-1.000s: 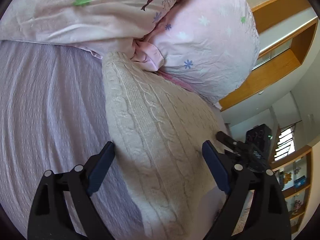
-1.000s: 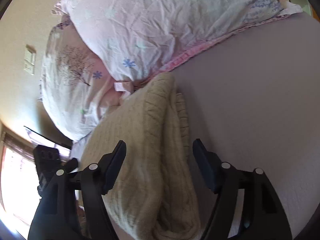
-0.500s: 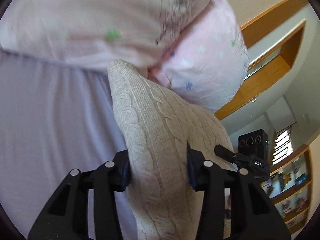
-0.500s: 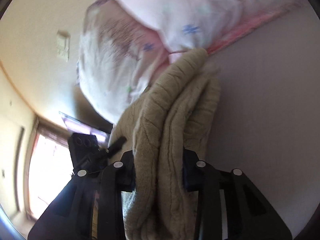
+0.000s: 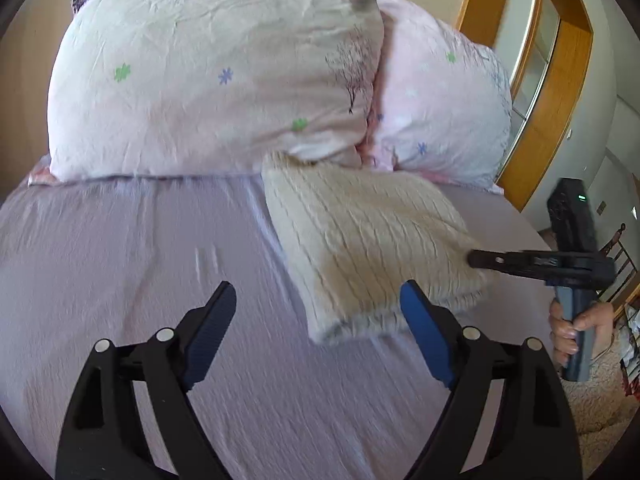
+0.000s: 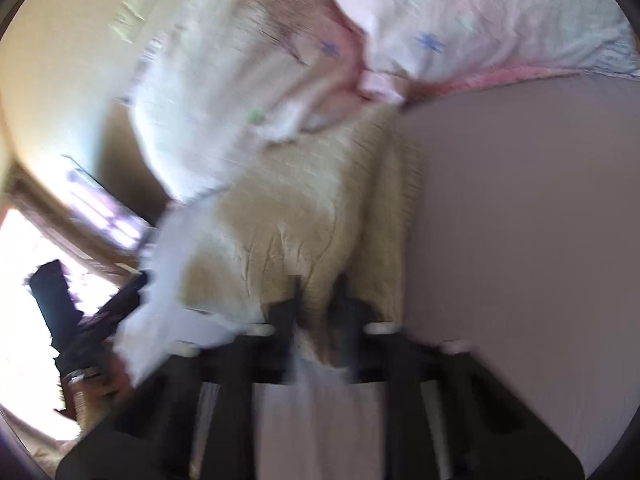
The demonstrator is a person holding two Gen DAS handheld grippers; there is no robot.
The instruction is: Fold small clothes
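Observation:
A folded cream cable-knit sweater (image 5: 368,240) lies on the lilac bed sheet (image 5: 120,264), its far corner against the pillows. My left gripper (image 5: 320,320) is open and empty, drawn back above the sheet in front of the sweater's near left corner. My right gripper (image 5: 476,258) reaches in from the right, its tip at the sweater's right edge. In the blurred right wrist view the right gripper (image 6: 318,292) is shut on the sweater's (image 6: 304,208) edge.
Two pink flowered pillows (image 5: 208,76) (image 5: 440,108) lie at the head of the bed. A wooden door frame (image 5: 560,92) stands at the right. The bed's right edge (image 5: 532,236) runs near the right gripper. A carpeted floor (image 5: 600,400) lies beyond.
My left gripper has let go of the sweater, opened and pulled back. The sweater now lies flat on the sheet. My right gripper stays shut on it and is moving fast.

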